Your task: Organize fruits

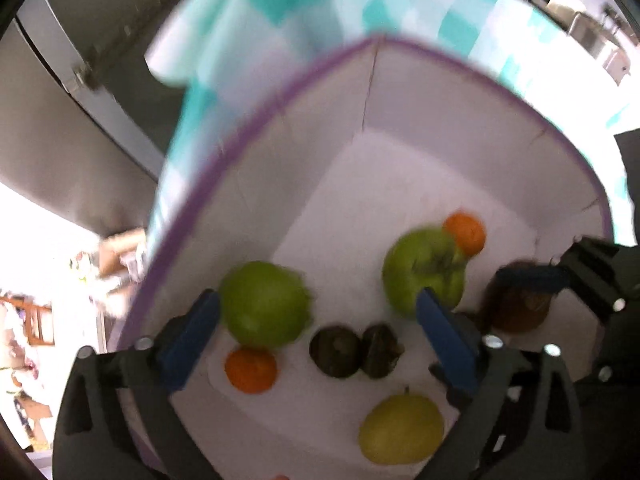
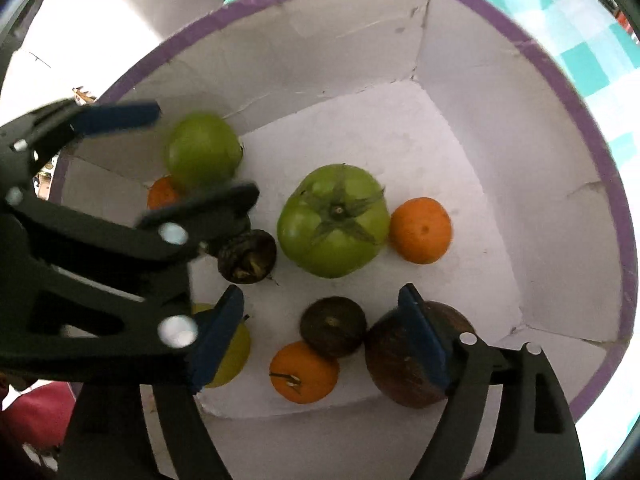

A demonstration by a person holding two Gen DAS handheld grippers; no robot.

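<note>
Both grippers point down into a white cardboard box [image 2: 472, 92] with a purple-taped rim, which sits on a teal-and-white checked cloth [image 2: 600, 60].

Left gripper [image 1: 320, 332]: blue-padded jaws spread wide, nothing pinched. A green tomato [image 1: 264, 304] lies just beside its left pad, and two dark, wrinkled small fruits [image 1: 356, 350] lie on the box floor between the pads.

Right gripper [image 2: 320, 340]: jaws spread, nothing pressed between them. A dark round fruit [image 2: 332, 326] and an orange mandarin with a stem [image 2: 304, 372] lie between the pads. A brown round fruit [image 2: 416, 356] is against the right pad; whether they touch I cannot tell.

All the fruit is on the box floor. A big green tomato, calyx up [image 2: 334, 220], is near the middle, touching a mandarin [image 2: 420, 230] on its right-wall side. Another mandarin [image 2: 162, 192] sits by the left wall under the first green tomato. A yellow-green fruit [image 1: 400, 428] lies toward the near wall, partly hidden behind the right gripper's left pad in the right wrist view.

The left wrist view is motion-blurred. A dark red object at the right wrist view's lower left corner is unclear.
</note>
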